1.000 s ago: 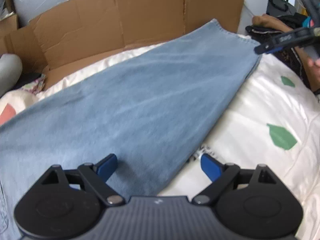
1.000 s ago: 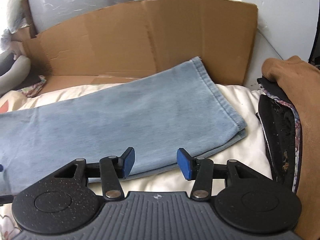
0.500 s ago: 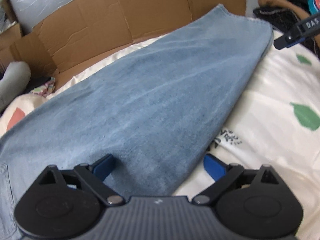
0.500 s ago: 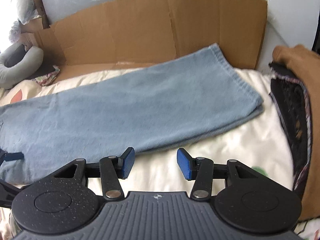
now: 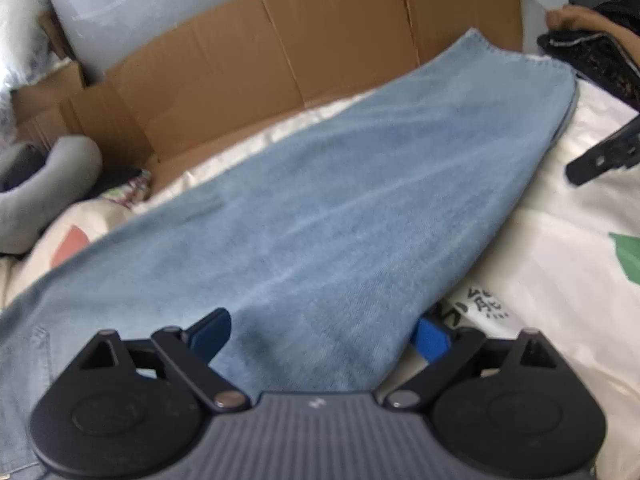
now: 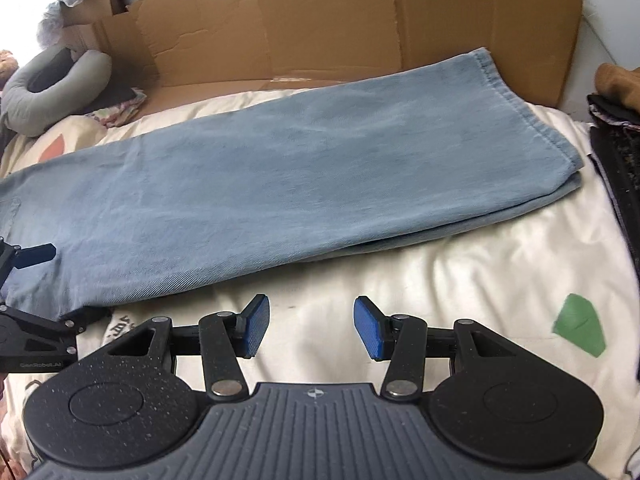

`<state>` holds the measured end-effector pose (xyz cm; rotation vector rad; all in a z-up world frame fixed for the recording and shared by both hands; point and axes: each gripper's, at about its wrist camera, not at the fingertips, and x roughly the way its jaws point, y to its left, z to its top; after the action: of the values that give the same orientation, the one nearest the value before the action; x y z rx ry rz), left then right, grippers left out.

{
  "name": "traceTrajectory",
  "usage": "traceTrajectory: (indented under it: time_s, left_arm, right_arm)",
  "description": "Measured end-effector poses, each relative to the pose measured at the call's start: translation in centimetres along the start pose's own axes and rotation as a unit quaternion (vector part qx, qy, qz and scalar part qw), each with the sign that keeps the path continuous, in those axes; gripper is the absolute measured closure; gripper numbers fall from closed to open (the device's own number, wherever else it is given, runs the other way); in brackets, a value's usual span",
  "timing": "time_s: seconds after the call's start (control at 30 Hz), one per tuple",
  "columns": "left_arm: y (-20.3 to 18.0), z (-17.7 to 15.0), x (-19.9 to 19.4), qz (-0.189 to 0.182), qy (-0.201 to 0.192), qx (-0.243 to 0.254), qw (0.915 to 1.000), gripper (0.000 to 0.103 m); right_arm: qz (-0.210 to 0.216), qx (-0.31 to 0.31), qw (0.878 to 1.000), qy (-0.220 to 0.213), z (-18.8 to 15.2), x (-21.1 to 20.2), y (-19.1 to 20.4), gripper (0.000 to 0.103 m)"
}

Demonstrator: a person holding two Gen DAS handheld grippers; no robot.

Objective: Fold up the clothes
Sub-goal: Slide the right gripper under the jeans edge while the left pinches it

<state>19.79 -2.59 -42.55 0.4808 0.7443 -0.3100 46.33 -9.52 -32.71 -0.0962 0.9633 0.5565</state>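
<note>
The light blue jeans [image 6: 280, 184] lie flat, legs stacked, across a cream bedspread [image 6: 460, 288] in front of a cardboard sheet [image 6: 360, 20]. The left tool [image 5: 320, 332] is spread wide, straddling their near edge. The right tool [image 6: 311, 326] is spread too, over bare bedspread just beside the jeans.

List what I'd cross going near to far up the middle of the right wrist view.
right gripper fingertips → cream bedsheet → folded light-blue jeans → thin strip of bedsheet → flattened cardboard box standing behind.
</note>
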Motion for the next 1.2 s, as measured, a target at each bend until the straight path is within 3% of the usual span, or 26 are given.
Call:
traceTrajectory:
  time_s: [0.2, 0.3, 0.47, 0.57, 0.87, 1.2]
  left_arm:
    - [0.9, -0.2, -2.0, 0.000, -0.039, -0.020, 0.9991, 0.018]
    - [1.3, -0.1, -1.8, -0.019, -0.041, -0.036, 0.9983, 0.038]
    - [1.6, 0.4, -2.3, -0.046, -0.060, -0.052, 0.9958, 0.073]
    - [2.1, 1.0, -2.3, -0.058, -0.062, -0.063, 0.9944, 0.083]
    - [4.2, 2.8, -2.5, -0.087, -0.062, -0.095, 0.9898, 0.087]
    - [5.0, 3.0, -2.6, -0.111, -0.052, -0.102, 0.9872, 0.087]
  right_arm:
    - [0.021, -0.076, 0.997, 0.005, 0.7, 0.6, 2.6, 0.049]
    - [0.029, -0.122, 0.992, 0.008, 1.4, 0.9, 4.2, 0.049]
    - [0.049, -0.121, 0.991, 0.005, 2.5, 1.0, 5.7, 0.049]
    - [0.057, -0.103, 0.993, -0.001, 2.9, 1.1, 5.9, 0.049]
    - [0.044, -0.056, 0.997, -0.008, 3.8, 2.9, 6.5, 0.049]
    - [0.036, -0.043, 0.998, 0.019, 2.8, 4.2, 7.0, 0.049]
